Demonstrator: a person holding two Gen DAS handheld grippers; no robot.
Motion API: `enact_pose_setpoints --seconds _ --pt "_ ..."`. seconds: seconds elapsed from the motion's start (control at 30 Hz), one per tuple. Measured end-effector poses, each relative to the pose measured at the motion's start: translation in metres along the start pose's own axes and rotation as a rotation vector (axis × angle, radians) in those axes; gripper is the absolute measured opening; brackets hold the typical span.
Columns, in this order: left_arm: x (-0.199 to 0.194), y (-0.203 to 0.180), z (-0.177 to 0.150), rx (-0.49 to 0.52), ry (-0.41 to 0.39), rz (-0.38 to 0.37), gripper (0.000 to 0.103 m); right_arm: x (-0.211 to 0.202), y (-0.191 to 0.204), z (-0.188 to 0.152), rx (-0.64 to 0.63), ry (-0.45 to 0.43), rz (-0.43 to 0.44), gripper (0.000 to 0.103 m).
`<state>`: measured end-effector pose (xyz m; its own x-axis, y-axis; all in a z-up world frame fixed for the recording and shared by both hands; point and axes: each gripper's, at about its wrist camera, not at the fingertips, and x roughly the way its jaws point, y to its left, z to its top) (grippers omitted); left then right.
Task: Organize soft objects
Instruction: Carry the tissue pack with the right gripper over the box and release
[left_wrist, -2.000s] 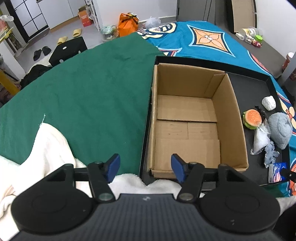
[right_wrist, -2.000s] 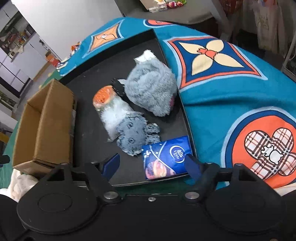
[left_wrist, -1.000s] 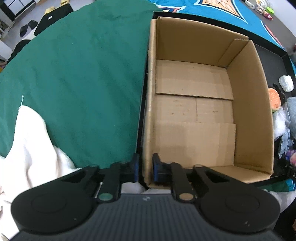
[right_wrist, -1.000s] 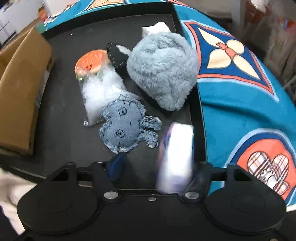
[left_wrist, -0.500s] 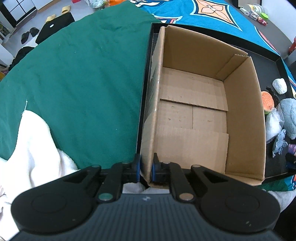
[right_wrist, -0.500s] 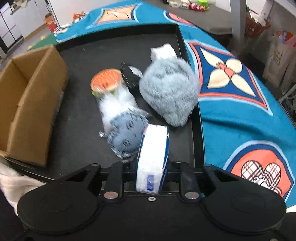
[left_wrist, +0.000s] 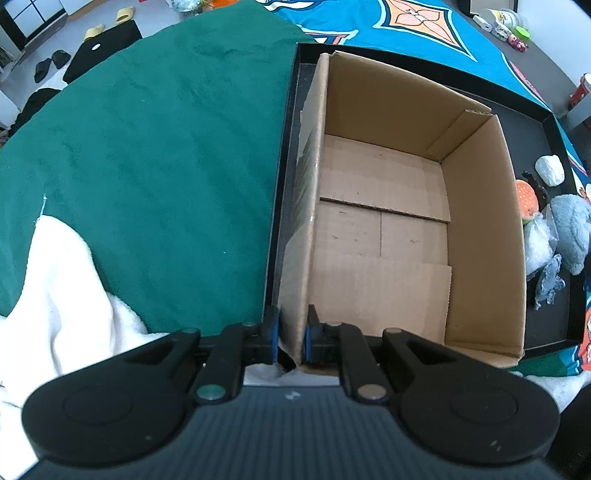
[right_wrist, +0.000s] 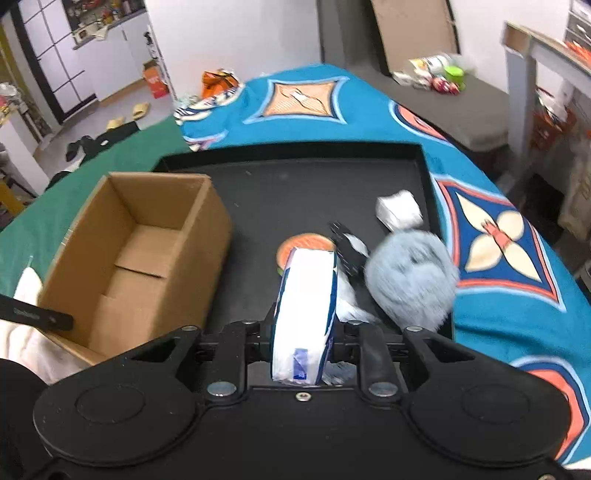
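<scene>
Our left tool (left_wrist: 290, 341) is pinched narrow on the near left wall of the open cardboard box (left_wrist: 480, 236), one blue-padded finger outside that wall and one inside. From the left wrist view we see the box empty, its bottom flaps bare, standing at the left end of a black tray (left_wrist: 554, 129). A green blanket (left_wrist: 147, 166) lies to the left of the tray, with a white towel (left_wrist: 62, 288) at its near edge. To the right of the box, on the tray, we make out an orange burger toy (left_wrist: 526, 201), a clear bag of white filling (left_wrist: 535, 243), a grey plush (left_wrist: 572, 236), a small denim toy (left_wrist: 550, 280) and a white lump (left_wrist: 550, 170).

From the right wrist view, our right tool (right_wrist: 303, 343) clamps a blue-and-white tissue pack (right_wrist: 306, 306) on edge between its fingers, held above the tray (right_wrist: 295, 184). Beyond the pack sit the burger toy (right_wrist: 306, 242), a black clip-like piece (right_wrist: 345, 247), the grey plush (right_wrist: 412, 277) and the white lump (right_wrist: 399, 214). The cardboard box (right_wrist: 147, 258) stands to the left, well apart from the pack. A blue patterned cloth (right_wrist: 517, 240) covers the bed beside the tray.
</scene>
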<state>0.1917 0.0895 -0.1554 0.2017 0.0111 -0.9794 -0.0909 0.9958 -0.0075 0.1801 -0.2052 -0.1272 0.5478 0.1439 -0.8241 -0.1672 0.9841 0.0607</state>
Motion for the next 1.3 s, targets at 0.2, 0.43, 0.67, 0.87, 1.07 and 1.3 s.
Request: enact_pose_setpoints --seconds 0.2,0.43,0.67,0.87,1.07,1.3 --pt "0.003 0.004 0.000 -0.010 0.011 -0.026 0.012 -0.001 0.027 0.015 -0.040 -0.018 0.028 0.022" --pt "0.006 0.007 -0.001 -0.015 0.015 -0.052 0.013 0.002 0.061 0.031 -0.081 -0.029 0.066 0.022" --pt "0.009 0.016 -0.002 -0.036 0.016 -0.091 0.013 0.010 0.095 0.045 -0.120 -0.025 0.107 0.022" --pt "0.012 0.021 -0.002 -0.054 0.018 -0.115 0.013 0.016 0.115 0.054 -0.143 -0.021 0.131 0.022" --pt "0.010 0.020 -0.003 -0.052 0.018 -0.120 0.013 0.021 0.127 0.060 -0.148 -0.018 0.144 0.022" --pt "0.011 0.022 -0.002 -0.064 0.016 -0.125 0.013 0.025 0.146 0.068 -0.172 -0.014 0.173 0.022"
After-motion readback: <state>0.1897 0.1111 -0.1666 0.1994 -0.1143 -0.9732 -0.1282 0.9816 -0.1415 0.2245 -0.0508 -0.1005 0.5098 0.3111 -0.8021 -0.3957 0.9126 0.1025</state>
